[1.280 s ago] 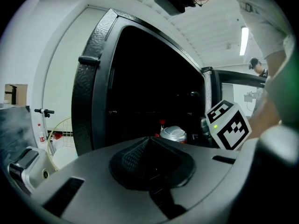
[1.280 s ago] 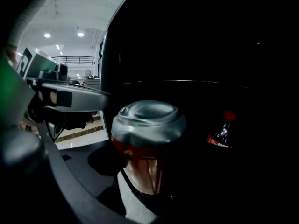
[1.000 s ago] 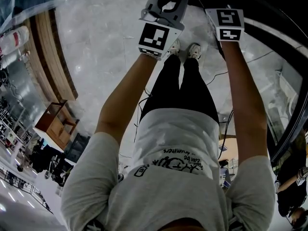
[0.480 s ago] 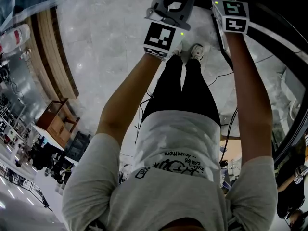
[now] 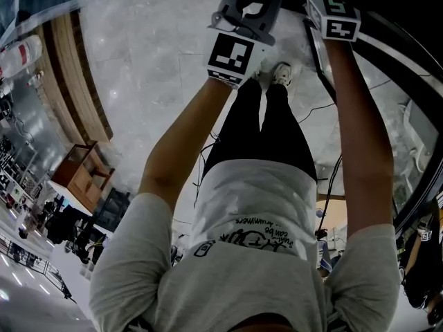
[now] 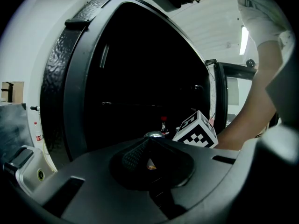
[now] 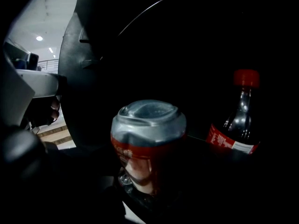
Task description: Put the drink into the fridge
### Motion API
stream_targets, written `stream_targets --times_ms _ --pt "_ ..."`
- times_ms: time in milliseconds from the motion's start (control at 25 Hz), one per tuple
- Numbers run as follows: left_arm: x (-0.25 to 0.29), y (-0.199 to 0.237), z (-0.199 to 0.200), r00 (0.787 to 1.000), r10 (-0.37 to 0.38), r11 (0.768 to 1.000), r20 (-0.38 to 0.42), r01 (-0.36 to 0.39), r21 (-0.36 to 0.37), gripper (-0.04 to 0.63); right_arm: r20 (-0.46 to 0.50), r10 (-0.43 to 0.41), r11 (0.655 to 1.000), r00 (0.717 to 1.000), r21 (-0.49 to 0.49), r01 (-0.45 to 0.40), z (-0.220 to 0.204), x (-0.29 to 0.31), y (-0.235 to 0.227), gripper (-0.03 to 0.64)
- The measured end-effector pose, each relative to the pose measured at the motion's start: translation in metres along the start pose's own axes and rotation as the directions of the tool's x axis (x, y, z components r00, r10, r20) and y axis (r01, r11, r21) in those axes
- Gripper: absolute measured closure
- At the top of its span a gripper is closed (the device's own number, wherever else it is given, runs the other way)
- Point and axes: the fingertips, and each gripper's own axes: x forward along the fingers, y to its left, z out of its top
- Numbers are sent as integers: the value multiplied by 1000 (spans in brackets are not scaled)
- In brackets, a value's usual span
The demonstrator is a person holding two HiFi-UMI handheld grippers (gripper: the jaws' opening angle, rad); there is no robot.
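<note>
The right gripper [image 7: 148, 164] grasps a red cola can [image 7: 148, 129] between its wide-spread jaws. In the head view its marker cube [image 5: 334, 17] now sits higher up the picture than a second ago, closer to the dark mouth of the fridge [image 6: 58, 78]. So the can looks to have gone in past the front edge of the fridge.

A cola bottle [image 7: 237, 120] with a red cap stands further back, to the can's right and apart from it. It is too dark to tell if the can's bottom touches a shelf yet.

The left gripper [image 6: 148, 143] has hardly moved. Its jaws are pressed together with nothing in them, and it points into the fridge opening from the front.

I think the job is nearly done. The can needs to come down onto a shelf, clear of the bottle, and then be let go.
</note>
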Motion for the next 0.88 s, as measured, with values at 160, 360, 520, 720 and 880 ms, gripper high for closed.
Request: stream_targets --times_ms 160,360,520,720,880 --pt "1 2 -1 1000 1 1000 -4 -1 -6 574 -1 6 1000 1000 -9 -6 -6 1 0 268" --pt "-5 0 2 1000 6 1000 0 -6 -14 574 -28 2 1000 1000 -2 -2 -5 -4 1 251" --pt "-7 0 6 1000 12 1000 2 -12 -18 574 -21 12 999 1000 31 -11 -10 -5 -2 219" --pt "-13 -5 14 1000 15 1000 7 -15 -28 574 -25 12 1000 1000 5 -12 1 -20 2 201" --pt "-17 -8 19 1000 12 999 8 -12 -34 574 -27 11 1000 1000 -1 -11 4 -27 4 193"
